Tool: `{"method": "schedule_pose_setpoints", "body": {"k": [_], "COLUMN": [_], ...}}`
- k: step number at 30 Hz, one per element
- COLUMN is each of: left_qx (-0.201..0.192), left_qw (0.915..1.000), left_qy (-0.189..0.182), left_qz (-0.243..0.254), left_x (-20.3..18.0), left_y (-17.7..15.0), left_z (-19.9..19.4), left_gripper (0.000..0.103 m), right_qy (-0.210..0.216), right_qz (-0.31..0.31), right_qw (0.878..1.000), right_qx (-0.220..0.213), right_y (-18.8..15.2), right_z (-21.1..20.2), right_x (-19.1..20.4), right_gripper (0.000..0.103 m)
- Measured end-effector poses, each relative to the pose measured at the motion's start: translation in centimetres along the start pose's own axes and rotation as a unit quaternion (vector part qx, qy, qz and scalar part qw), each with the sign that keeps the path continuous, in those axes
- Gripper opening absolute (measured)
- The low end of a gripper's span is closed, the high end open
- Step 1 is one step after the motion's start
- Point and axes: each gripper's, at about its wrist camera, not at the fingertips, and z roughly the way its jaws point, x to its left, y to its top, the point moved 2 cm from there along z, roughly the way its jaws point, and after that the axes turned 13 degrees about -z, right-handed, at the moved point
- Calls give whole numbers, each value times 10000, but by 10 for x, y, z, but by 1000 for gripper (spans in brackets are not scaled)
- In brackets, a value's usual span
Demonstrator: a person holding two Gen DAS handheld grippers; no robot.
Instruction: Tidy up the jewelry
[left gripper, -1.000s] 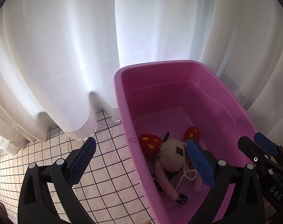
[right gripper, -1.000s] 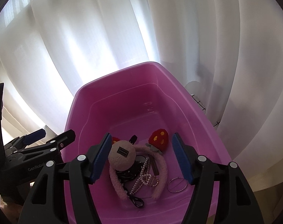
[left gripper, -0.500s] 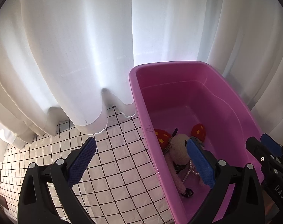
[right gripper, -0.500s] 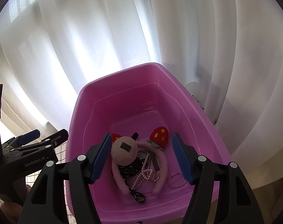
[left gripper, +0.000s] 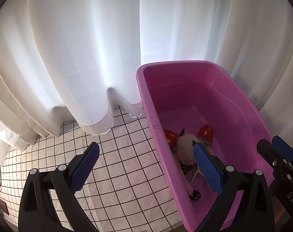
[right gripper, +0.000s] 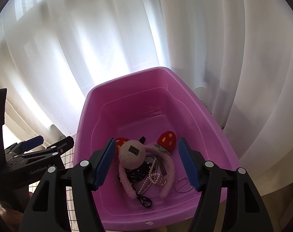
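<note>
**Left view slides off the tub; both hand-held grippers wide apart**

Compared with a second ago, the left wrist view shows more of the checked cloth surface (left gripper: 123, 166) and the pink tub (left gripper: 233, 100) sits further right. The left hand-held gripper (left gripper: 146, 168) hangs with jaws apart and empty, one finger over the cloth, the other over the tub's inside. In the tub's near end lie a fluffy pink headband (right gripper: 133, 154), a pearl necklace (right gripper: 150, 179), two red strawberry clips (right gripper: 166, 139) and a thin hoop (right gripper: 182, 185). The right hand-held gripper (right gripper: 148, 166), unchanged, hangs above that pile, jaws apart, gripping nothing.
</note>
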Motion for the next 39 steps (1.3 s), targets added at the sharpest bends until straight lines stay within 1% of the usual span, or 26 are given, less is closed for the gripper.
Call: {"method": "schedule_pose_setpoints", "body": {"k": [39], "left_qx": [-6], "left_qw": [10000], "left_qy": [50], "left_qz": [67], "left_x": [0], "left_y": [-3], "left_z": [-7], "left_gripper": [96], "right_qy": [9], "right_qz": [-51], "right_qw": [10000], "right_qx": [9], "right_y": [-6], "right_z": [-8], "right_x": [13], "right_gripper": [64]}}
